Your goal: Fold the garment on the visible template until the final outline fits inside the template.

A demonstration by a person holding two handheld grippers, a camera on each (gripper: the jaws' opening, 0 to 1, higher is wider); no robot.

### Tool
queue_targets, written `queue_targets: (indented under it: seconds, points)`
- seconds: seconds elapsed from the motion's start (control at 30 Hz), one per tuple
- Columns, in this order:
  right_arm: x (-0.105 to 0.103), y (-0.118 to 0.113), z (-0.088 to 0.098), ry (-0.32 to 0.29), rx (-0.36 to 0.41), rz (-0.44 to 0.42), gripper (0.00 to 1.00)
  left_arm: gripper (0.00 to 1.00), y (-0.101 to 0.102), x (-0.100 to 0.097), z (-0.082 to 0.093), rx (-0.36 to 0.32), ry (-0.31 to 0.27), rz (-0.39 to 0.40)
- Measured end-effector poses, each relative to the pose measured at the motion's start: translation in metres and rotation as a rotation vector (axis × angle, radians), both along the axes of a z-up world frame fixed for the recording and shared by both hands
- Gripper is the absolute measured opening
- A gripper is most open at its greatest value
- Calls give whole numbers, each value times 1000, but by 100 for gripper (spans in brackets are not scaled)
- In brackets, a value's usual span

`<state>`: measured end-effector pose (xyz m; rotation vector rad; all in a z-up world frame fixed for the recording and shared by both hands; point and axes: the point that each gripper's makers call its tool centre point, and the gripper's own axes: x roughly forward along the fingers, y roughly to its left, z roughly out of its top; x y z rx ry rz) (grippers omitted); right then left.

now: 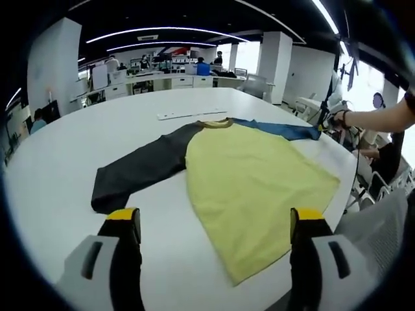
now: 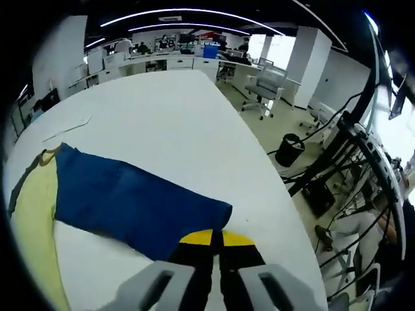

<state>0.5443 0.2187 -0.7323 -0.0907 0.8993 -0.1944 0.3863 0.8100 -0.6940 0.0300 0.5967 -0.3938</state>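
- Left gripper view, lower left: left gripper (image 1: 216,223) has its two yellow-tipped jaws rising from the bottom edge, spread wide apart, nothing between them but table and cloth.
- Centre of frame: raglan shirt (image 1: 249,175) lies flat on the white table (image 1: 65,175); its yellow body spreads from centre toward lower right, with the hem corner reaching down between the jaws.
- Left of the yellow body: dark grey sleeve (image 1: 139,170) stretches out toward the lower left, cuff end lying above the left jaw.
- Upper centre, beyond the collar: a thin white strip (image 1: 191,115) lies on the table, apart from the shirt.
- Upper right: blue sleeve (image 1: 279,128) runs from the collar toward the table's right edge, where a person's hand (image 1: 342,119) with the other gripper meets its end.
- Far background: desks, chairs and seated people in an open office.
- Right gripper view, left edge: yellow body (image 2: 32,220) shows as a strip beside the blue sleeve (image 2: 130,201), which runs diagonally across the table (image 2: 181,116) toward lower centre.
- Bottom centre: right gripper (image 2: 216,238) has its yellow-tipped jaws pressed together, pinching the cuff end of the blue sleeve.
- Right side: floor, an office chair (image 2: 262,87), a black bin (image 2: 288,149) and cables.
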Motion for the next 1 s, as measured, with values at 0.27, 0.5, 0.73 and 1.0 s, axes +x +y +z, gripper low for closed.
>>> queue_targets:
  seconds: [0.27, 0.5, 0.73, 1.0]
  points:
    - [-7, -6, -1, 34, -27, 24, 0, 95, -2, 0, -1, 5, -1, -6]
    - [-9, -2, 0, 61, 2, 41, 0, 96, -2, 1, 1, 8, -7, -10]
    - [7, -14, -5, 62, 62, 34, 0, 99, 1, 1, 2, 24, -7, -17]
    - [31, -28, -15, 68, 88, 48, 0, 99, 6, 2, 6, 32, -14, -11]
